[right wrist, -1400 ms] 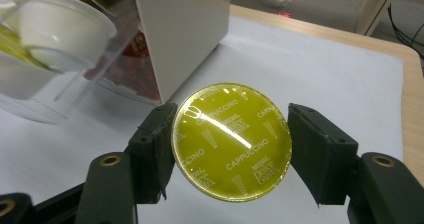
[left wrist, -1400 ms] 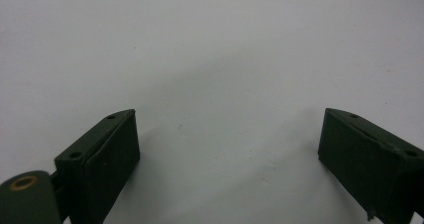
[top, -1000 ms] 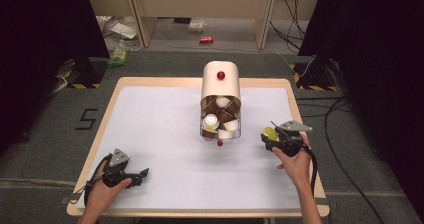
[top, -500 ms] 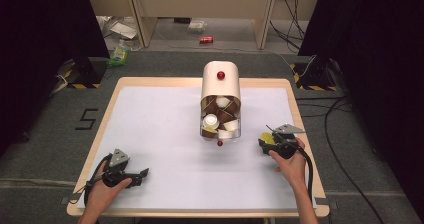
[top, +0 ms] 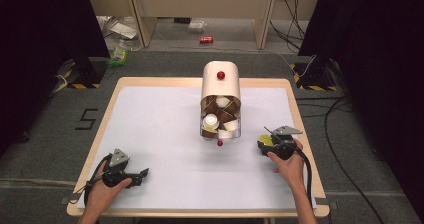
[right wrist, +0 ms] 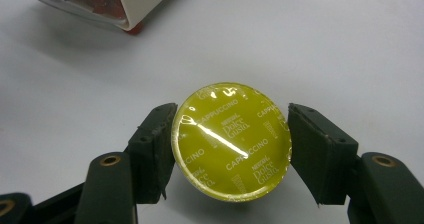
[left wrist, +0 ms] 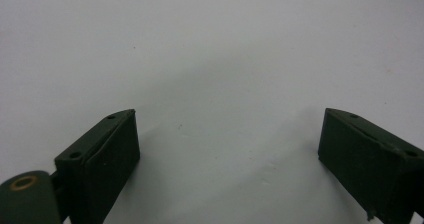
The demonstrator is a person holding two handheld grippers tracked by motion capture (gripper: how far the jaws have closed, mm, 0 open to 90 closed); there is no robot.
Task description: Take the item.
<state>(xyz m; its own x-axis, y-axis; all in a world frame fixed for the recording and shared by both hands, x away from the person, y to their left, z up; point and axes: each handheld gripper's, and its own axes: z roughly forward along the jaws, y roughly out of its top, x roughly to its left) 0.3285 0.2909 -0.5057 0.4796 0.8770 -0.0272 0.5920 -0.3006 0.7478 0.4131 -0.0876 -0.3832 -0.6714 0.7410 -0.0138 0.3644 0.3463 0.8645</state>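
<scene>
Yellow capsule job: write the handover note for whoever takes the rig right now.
Right hand-held gripper: shut on the yellow capsule, foil lid facing its camera, low over the table to the right of the capsule dispenser.
Left hand-held gripper: open, holding nothing, over bare table at the near left.
Done: one capsule in hand, outside the dispenser.
Left: I can't tell where the capsule is headed; the dispenser's drawer holds more capsules.

The left hand-held gripper (top: 142, 174) lay low at the near left of the tabletop (top: 160, 129), gripped by the left hand (top: 102, 191), its jaws spread wide with nothing between them. The right hand-held gripper (top: 263, 145), gripped by the right hand (top: 286, 163) at the near right, pointed leftward, its jaws pressed against both sides of a round yellow capsule (right wrist: 231, 140).
</scene>
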